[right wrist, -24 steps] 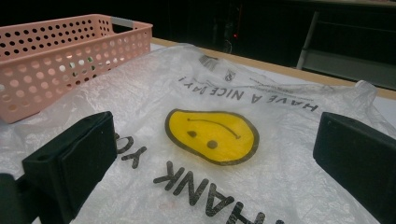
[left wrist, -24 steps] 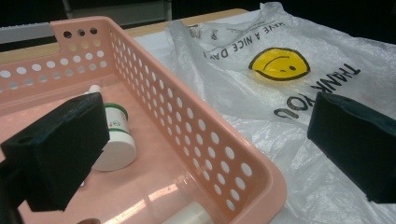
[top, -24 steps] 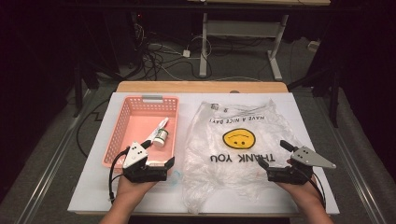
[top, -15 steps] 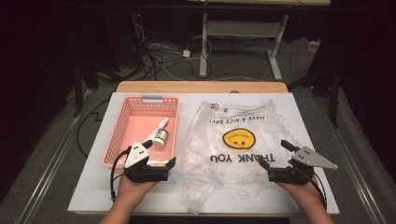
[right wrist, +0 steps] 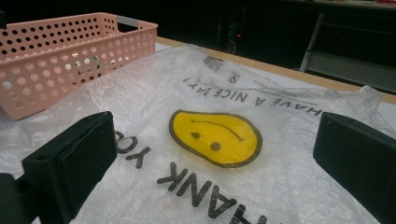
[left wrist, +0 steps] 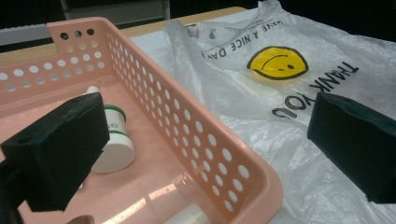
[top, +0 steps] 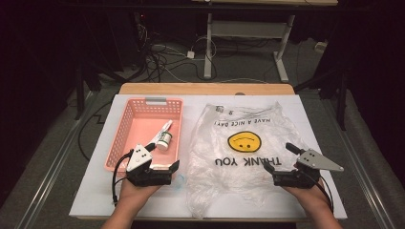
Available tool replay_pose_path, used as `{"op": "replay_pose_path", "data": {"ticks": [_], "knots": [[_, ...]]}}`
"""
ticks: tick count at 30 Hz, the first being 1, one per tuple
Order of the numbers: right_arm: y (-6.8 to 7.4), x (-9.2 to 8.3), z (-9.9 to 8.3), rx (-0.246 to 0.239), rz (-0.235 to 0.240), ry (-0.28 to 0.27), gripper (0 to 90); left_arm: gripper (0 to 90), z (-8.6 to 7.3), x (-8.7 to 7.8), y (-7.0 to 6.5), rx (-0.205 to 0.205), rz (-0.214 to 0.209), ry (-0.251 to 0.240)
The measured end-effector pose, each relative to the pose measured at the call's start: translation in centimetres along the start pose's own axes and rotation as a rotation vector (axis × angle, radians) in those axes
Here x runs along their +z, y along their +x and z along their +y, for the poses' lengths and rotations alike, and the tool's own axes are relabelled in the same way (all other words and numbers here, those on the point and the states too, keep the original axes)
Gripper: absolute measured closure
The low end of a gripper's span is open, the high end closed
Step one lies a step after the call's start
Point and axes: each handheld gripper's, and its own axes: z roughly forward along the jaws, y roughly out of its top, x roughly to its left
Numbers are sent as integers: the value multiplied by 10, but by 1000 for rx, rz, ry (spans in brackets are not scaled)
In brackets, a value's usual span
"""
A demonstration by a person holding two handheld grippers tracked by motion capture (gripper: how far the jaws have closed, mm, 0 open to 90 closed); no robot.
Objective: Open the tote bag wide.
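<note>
High view shows nothing shifted since a moment ago: my left gripper (top: 175, 168) rests wide open by the pink basket (top: 125, 138) holding the white bottle (top: 165, 140), my right gripper (top: 277, 158) empty-jawed on the plastic bag (top: 239, 157) beside the basket, so work hasn't begun.

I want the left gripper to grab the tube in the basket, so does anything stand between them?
Only the basket's near wall. The left gripper sits low at that edge, jaws open, and the tube lies inside beyond it, so it likely must lift over the rim.
</note>
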Motion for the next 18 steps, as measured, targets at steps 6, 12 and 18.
{"op": "replay_pose_path", "data": {"ticks": [6,12,18], "knots": [[-12,-3,7,0,-20,11,8,0,-1,-5,-1,9,14,7],[-34,-8,13,26,-61,13,22,0,-5,-9,1,4,25,14],[-63,-15,11,52,-115,28,48,0,-7,-12,1,8,30,24]]}}
